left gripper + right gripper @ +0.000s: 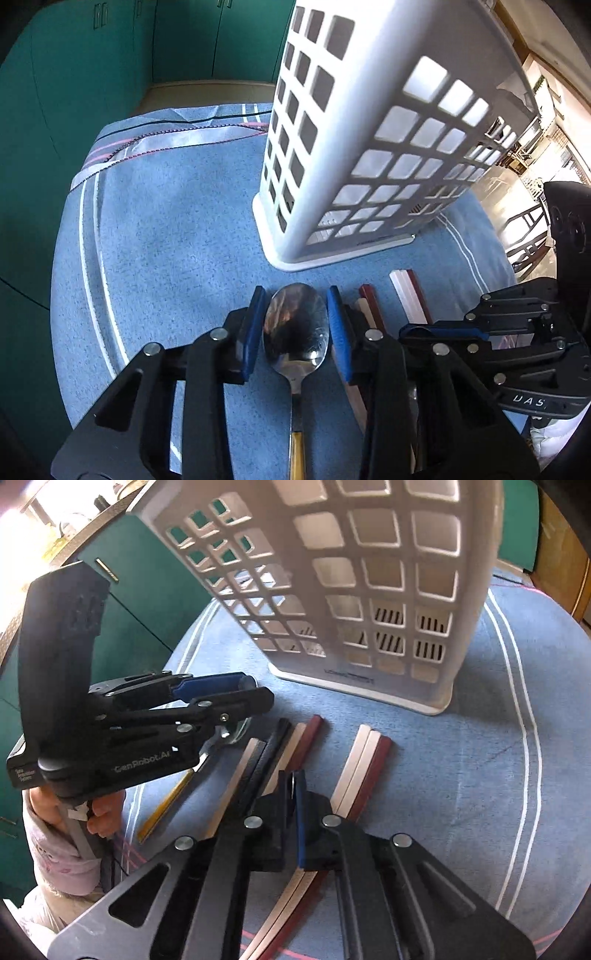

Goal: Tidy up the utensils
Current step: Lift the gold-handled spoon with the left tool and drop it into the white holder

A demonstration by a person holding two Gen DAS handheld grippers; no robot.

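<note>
Surface: blue cloth [177, 229] with white stripes, spread over the table – a soft bed on which the utensils lie flat and well apart from the edge.

Holder: white lattice utensil basket [369, 122], upright on the cloth just beyond the utensils; judged to be where they are meant to go, hence its place close ahead of both grippers.

Spoon: metal spoon [295, 325] with a yellow handle, lying flat, bowl toward the basket, leftmost of the row.

Left gripper: left gripper [295, 328], pointed steeply down, its blue pads partly spread and standing either side of the spoon's bowl. Whether the pads press the bowl cannot be told; a narrow gap seems to show on each side. The straddle looks like the set-up for a pinch across the bowl's width.

Chopsticks, middle: dark, pale and dark-red sticks [295, 746] lying side by side between spoon and right-hand group, tips toward the basket.

Chopsticks, right: pale-and-red pair [365, 753], touching along their length, a little apart from the middle sticks.

Right gripper: right gripper [293, 786], pads pressed together above the sticks. A thin grey sliver shows at the tips, too small to tell whether anything is nipped – nothing is plainly held.

Person: a hand [105, 812] and pale sleeve at the left gripper's handle.

Progress, as judged: no utensil shows through the basket's lattice; sorting looks barely begun.
</note>
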